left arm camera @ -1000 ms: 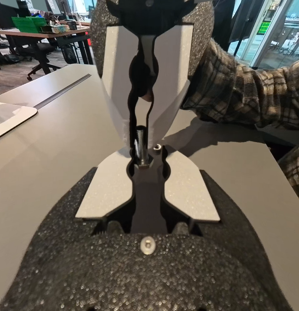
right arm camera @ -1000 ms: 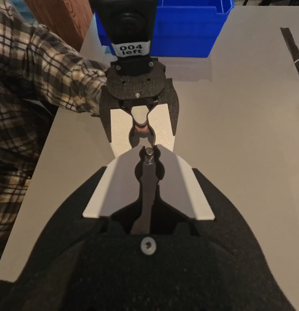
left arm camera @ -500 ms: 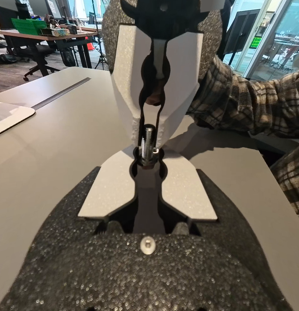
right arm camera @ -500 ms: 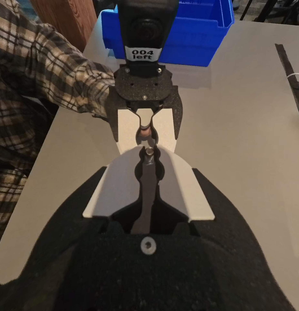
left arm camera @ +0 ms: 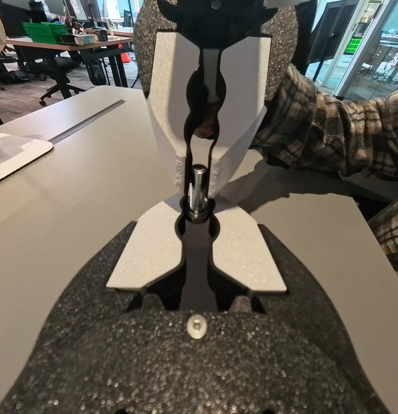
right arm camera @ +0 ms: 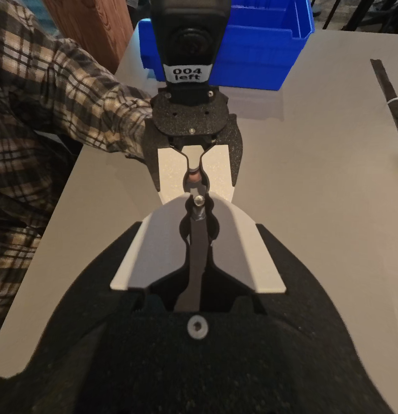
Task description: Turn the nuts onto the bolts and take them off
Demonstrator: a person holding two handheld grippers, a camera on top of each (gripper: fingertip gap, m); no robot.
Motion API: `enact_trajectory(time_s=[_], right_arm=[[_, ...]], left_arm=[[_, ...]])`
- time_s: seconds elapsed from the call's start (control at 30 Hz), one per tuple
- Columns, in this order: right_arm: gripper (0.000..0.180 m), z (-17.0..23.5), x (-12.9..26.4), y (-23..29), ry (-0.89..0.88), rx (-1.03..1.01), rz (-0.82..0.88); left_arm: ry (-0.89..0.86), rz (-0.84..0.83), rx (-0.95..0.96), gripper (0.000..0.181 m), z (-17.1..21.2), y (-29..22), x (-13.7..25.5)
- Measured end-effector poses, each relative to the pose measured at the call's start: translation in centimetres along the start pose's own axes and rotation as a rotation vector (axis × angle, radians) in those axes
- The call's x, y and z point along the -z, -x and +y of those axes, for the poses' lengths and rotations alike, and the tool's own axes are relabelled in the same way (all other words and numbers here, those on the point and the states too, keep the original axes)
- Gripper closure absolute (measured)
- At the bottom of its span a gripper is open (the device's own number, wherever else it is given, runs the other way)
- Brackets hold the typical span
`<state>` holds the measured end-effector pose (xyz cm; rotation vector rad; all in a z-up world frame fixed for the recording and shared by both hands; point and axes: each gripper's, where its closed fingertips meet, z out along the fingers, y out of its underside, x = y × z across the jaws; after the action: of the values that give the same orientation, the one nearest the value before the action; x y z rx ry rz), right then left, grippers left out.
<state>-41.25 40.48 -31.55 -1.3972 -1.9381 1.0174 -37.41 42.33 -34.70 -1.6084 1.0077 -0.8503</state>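
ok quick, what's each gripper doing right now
left gripper: shut on the bolt, held at its head.
right gripper: fingers around the bolt's threaded end; grip cannot be told.

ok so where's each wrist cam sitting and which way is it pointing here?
Left wrist view: on the left gripper, looking across the grey table toward office desks; own fingers grip the bolt, with the right gripper and right sleeve facing it.
Right wrist view: on the right gripper, looking the opposite way, toward a blue bin; own fingers low, left gripper and left sleeve beyond.
Shared: both grippers, bolt, table.
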Motion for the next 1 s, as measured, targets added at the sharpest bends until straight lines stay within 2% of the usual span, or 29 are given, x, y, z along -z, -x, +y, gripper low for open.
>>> enact_trajectory(time_s=[0.07,0.13,0.27,0.4,0.47,0.5,0.57,0.67,1.0], right_arm=[[0.165,-0.2,0.1,-0.1,-0.021,-0.006,0.000],[0.148,-1.0,0.7,-0.6,-0.079,-0.009,0.028],[0.130,-1.8,4.0,-1.6,-0.246,-0.038,0.176],[0.125,2.4,7.3,-2.2,-0.406,-0.106,0.380],[0.122,5.3,8.1,-2.2,-0.418,-0.151,0.439],[0.122,6.6,8.3,-2.1,-0.415,-0.166,0.451],[0.122,8.7,7.7,-0.9,-0.380,-0.188,0.368],[0.129,11.4,6.1,0.3,-0.242,-0.221,0.246],[0.138,15.5,3.7,1.1,0.092,-0.165,0.233]], left_arm=[[0.003,-0.005,0.003,0.165,0.0,0.1,0.0],[0.000,-0.009,0.019,0.166,0.1,0.2,0.0],[-0.032,-0.021,0.055,0.165,0.1,1.0,0.4],[-0.085,-0.049,0.076,0.165,-0.5,1.7,1.0],[-0.105,-0.071,0.087,0.165,-0.6,2.1,1.2],[-0.108,-0.083,0.090,0.165,-0.6,2.3,1.2],[-0.103,-0.109,0.090,0.165,-0.3,2.7,1.2],[-0.104,-0.143,0.081,0.165,-0.2,3.1,1.4],[-0.118,-0.178,0.084,0.165,-0.2,3.8,1.7]])
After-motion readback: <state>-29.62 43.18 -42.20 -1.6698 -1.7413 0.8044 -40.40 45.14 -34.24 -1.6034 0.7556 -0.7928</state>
